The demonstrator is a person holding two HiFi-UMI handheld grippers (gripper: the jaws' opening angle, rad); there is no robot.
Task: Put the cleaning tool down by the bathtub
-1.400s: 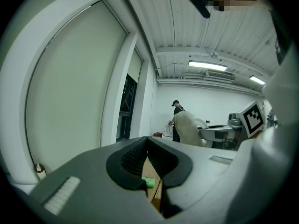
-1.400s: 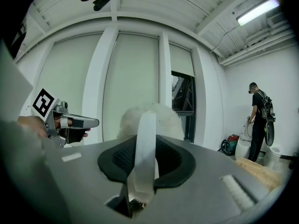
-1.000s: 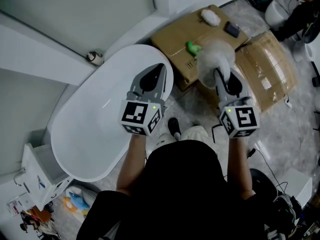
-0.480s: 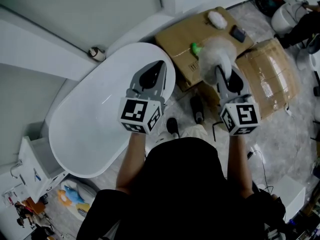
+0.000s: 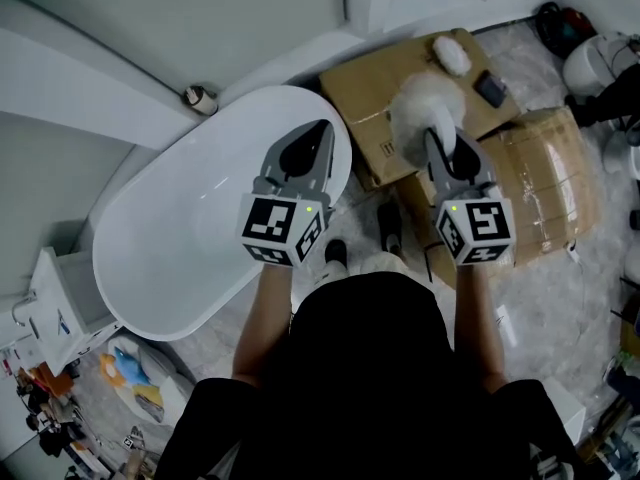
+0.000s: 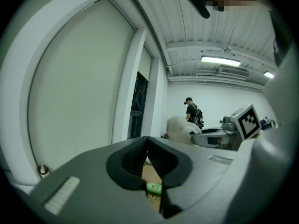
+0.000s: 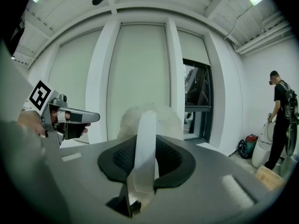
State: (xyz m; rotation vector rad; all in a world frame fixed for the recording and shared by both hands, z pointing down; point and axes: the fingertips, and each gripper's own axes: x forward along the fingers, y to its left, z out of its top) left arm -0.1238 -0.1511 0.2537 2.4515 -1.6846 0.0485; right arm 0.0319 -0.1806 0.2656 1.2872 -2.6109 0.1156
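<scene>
The white oval bathtub (image 5: 180, 238) lies at the left in the head view. The cleaning tool (image 5: 418, 113) has a fluffy white head and a pale flat handle (image 7: 145, 143). My right gripper (image 5: 437, 140) is shut on that handle and holds the head over a cardboard box, right of the tub's end. The fluffy head (image 7: 163, 118) sticks out past the jaws. My left gripper (image 5: 318, 128) hovers over the tub's right end, shut and holding nothing. The left gripper view shows the tool (image 6: 180, 127) off to the right.
Two cardboard boxes (image 5: 365, 78) (image 5: 545, 178) lie on the floor right of the tub. On them are a white fluffy thing (image 5: 452, 55) and a dark flat object (image 5: 490, 90). A small round fitting (image 5: 199, 98) sits on the ledge. A person (image 7: 280, 120) stands far right.
Both grippers have drifted sideways with the person. The tool's head now covers the green object on the box, which showed beside it before. Both grips are unchanged.
</scene>
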